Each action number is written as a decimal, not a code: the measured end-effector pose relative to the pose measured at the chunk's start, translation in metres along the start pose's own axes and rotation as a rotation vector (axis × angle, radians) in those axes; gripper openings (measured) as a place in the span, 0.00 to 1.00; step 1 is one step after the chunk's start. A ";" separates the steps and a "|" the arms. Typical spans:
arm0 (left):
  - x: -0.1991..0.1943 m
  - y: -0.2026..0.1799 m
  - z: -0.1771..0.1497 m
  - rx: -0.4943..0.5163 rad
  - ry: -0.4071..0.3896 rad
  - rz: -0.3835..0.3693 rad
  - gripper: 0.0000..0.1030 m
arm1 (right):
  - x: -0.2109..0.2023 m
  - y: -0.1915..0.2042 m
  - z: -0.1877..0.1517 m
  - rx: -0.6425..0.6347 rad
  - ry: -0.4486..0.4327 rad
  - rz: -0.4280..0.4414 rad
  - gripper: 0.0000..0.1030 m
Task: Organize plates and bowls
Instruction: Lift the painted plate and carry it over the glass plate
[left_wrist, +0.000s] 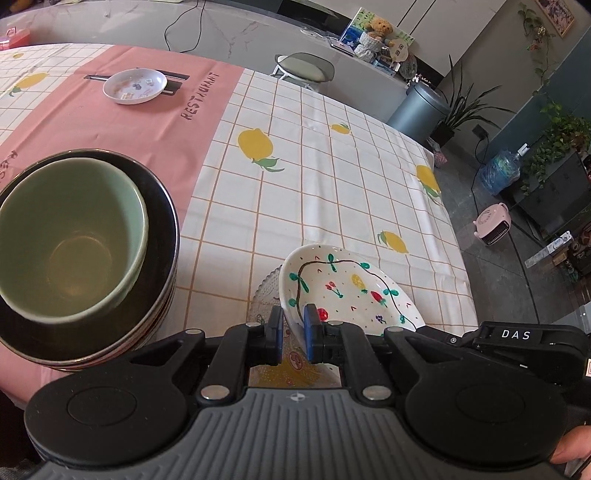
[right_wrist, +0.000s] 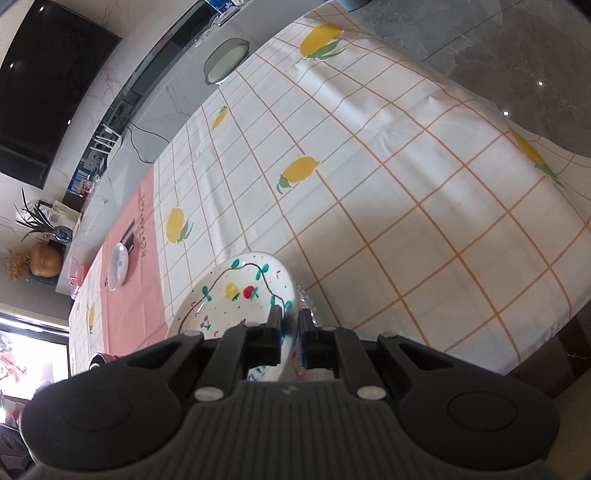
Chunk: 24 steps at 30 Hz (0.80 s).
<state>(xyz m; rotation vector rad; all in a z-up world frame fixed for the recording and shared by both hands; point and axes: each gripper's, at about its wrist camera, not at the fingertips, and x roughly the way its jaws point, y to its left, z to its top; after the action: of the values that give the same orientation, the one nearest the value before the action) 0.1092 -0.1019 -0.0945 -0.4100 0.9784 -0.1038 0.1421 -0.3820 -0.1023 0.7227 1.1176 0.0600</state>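
Currently both tools are on the painted plate (left_wrist: 343, 284), a white dish with hand-drawn fruit and vine motifs, which is tilted up off the checked lemon tablecloth (left_wrist: 317, 147) near the worktop's front edge. Left hand-held gripper (left_wrist: 293, 326): jaws narrow, straddling the plate's near rim; whether the pads actually press on it I cannot tell from the left wrist view. Right hand-held gripper (right_wrist: 291, 325): jaws drawn together with the plate's rim between them, apparently clamped on it. A clear textured glass dish (left_wrist: 264, 299) lies just under and beside the painted plate. To the left, a green bowl (left_wrist: 70, 243) sits nested in a stack of dark plates (left_wrist: 162, 221) on the pink runner. A small white dish (left_wrist: 135, 86) rests on dark chopsticks far back on the worktop, well apart. Judgement: step in hand is lifting the painted plate to move it toward a stack; likely early-to-middle of the task, since the far dish is untouched. To do it well: confirm the left pads are seated on the rim before taking weight, keep both grips on opposite edges, level the plate before travel, and lift clear of the glass dish so it is not dragged. Risk: glazed rim slipping from a thin pinch; glass dish sliding off the front edge.
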 end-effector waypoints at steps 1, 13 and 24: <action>0.001 0.000 -0.001 0.001 0.002 0.006 0.12 | 0.002 0.002 0.000 -0.009 0.007 -0.012 0.06; 0.009 -0.002 -0.016 0.023 0.010 0.065 0.12 | 0.019 0.013 0.001 -0.063 0.089 -0.123 0.11; 0.015 -0.002 -0.022 0.031 0.026 0.112 0.11 | 0.025 0.024 0.000 -0.128 0.107 -0.172 0.11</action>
<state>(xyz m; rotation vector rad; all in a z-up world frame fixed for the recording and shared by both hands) 0.1002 -0.1142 -0.1162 -0.3254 1.0216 -0.0235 0.1605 -0.3535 -0.1084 0.5124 1.2629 0.0243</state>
